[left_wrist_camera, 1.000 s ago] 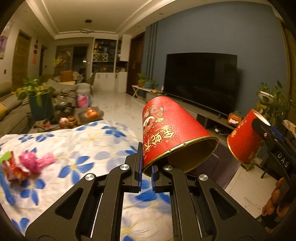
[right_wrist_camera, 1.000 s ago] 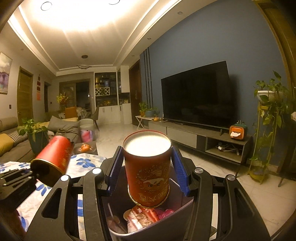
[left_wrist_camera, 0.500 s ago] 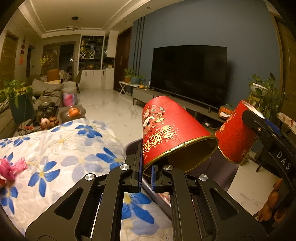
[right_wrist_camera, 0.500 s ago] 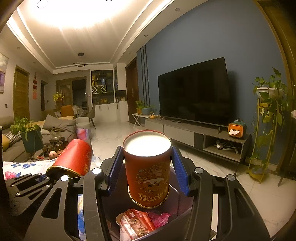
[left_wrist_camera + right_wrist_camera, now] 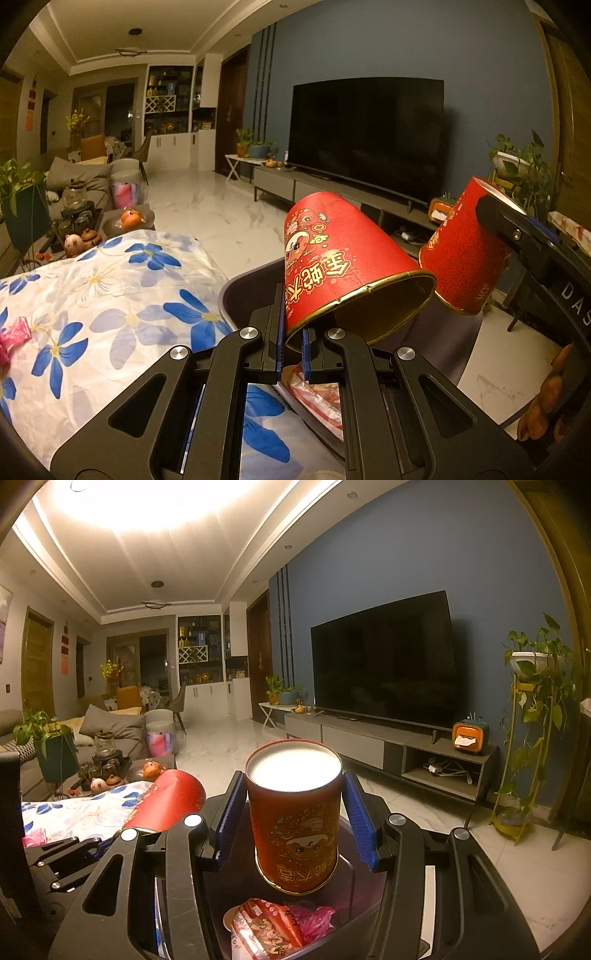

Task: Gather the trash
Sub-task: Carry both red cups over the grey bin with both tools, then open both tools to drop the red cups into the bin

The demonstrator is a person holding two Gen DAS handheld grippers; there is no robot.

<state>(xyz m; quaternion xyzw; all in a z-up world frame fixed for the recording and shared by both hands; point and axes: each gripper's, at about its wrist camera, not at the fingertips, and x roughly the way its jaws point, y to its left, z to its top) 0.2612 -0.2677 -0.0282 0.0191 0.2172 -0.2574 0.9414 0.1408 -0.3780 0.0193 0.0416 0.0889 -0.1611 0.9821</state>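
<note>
Left wrist view showed the flowered bench [image 5: 110,295] spreading away to my left, and hard against its near right edge stood the dark bin [image 5: 243,291], its rim curving under both my tools. Wrappers [image 5: 273,926] already lay in its bottom, seen past my right gripper [image 5: 295,823].

That right gripper was clenched on a red paper cup [image 5: 295,823], fingers pressed to its two sides, the cup inverted with its pale base up and its gold-rimmed mouth pointing straight down. It hung directly over the bin's opening, long axis upright.

My left gripper [image 5: 291,350] was pinched shut on the rim wall of a second red cup [image 5: 343,266]. This one lay tilted, base up and away toward the far left, mouth opening down and to the right, above the bin's near left rim.

I judged the right cup the better placed: the bin lay straight below it, so letting go should drop it in. The left cup sat closer to the rim and leaned, so it wanted a small shift rightward first.

A pink scrap [image 5: 14,332] remained on the bench at far left, well apart from both grippers.
</note>
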